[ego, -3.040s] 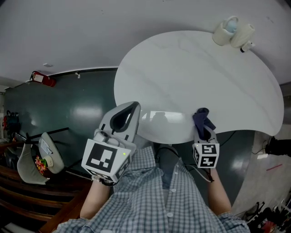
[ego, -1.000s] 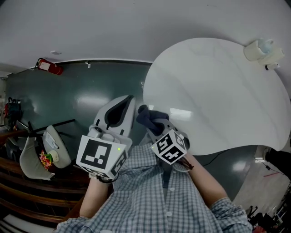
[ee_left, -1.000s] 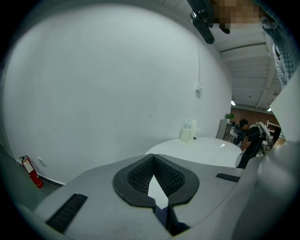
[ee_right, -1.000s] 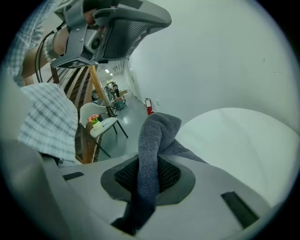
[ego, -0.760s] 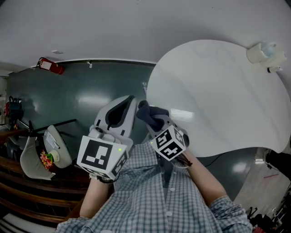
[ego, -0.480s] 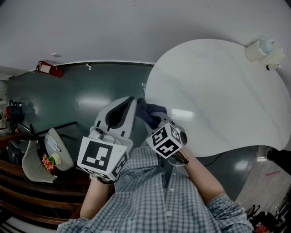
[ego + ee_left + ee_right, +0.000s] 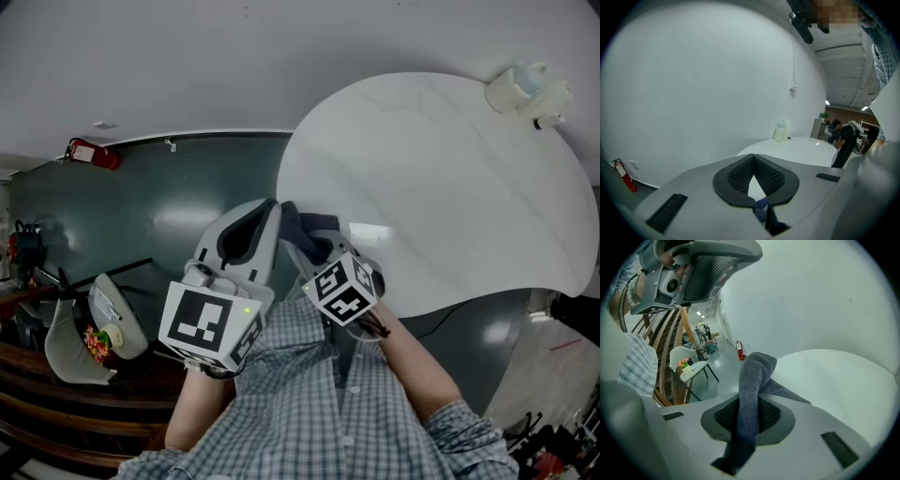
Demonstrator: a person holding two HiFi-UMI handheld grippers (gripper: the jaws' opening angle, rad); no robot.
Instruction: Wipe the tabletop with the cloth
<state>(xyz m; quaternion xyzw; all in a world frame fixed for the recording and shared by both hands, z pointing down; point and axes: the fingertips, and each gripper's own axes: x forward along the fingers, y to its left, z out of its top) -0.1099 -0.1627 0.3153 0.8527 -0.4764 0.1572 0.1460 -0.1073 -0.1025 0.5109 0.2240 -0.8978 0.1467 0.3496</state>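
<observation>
Jaws: right gripper (image 7: 319, 251) pinching dark blue-grey knitted cloth (image 7: 751, 390); left gripper (image 7: 266, 214) pressed shut — blue sliver at its tips, maybe snagged | Cloth: in the air beside round white tabletop (image 7: 441, 178), at its near-left edge | Risk: left tips tug cloth loose; bunched fold wipes only a stripe.

Cloth (image 7: 752, 390): dark grey-blue, coarse looped weave, matt, soft folds. Tabletop (image 7: 441, 178): white, smooth, glossy, with faint veining and a patch of light glare. Left tongs (image 7: 754, 187) and right tongs (image 7: 748, 419): matt grey moulded plastic with black ribbed pads (image 7: 736, 176). Floor (image 7: 141, 216): dark green, polished, reflective. Shirt (image 7: 319, 412): woven checked fabric.
</observation>
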